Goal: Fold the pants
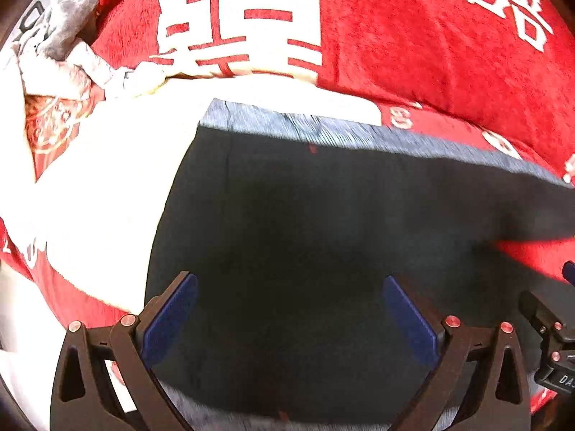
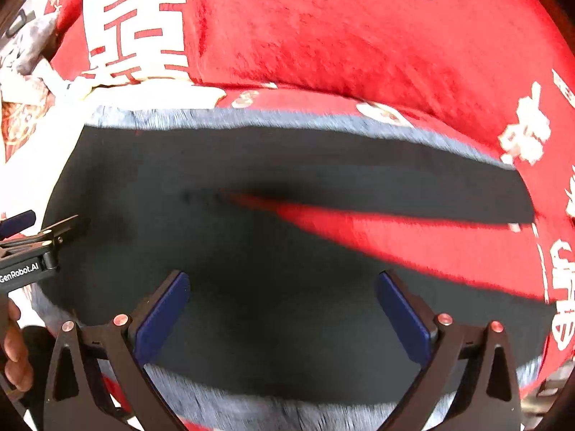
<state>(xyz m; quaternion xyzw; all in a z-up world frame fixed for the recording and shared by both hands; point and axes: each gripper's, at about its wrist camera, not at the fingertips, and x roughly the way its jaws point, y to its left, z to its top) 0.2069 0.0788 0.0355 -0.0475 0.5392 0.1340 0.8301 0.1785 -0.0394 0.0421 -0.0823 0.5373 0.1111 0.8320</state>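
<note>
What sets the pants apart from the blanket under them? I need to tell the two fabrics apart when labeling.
The pants are plain black, while the blanket is bright red with white characters. The pants look smooth and have a fuzzy grey lining showing at their edges; the blanket looks plush all over. The pants lie on top, legs spread, with the blanket showing between them. Both are soft fabric.

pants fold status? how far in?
Done: dark pants lie spread flat on the red bedspread, legs apart in a V. In hand: nothing; left gripper and right gripper hover open over the fabric. Left: every fold; none visible yet.
</note>
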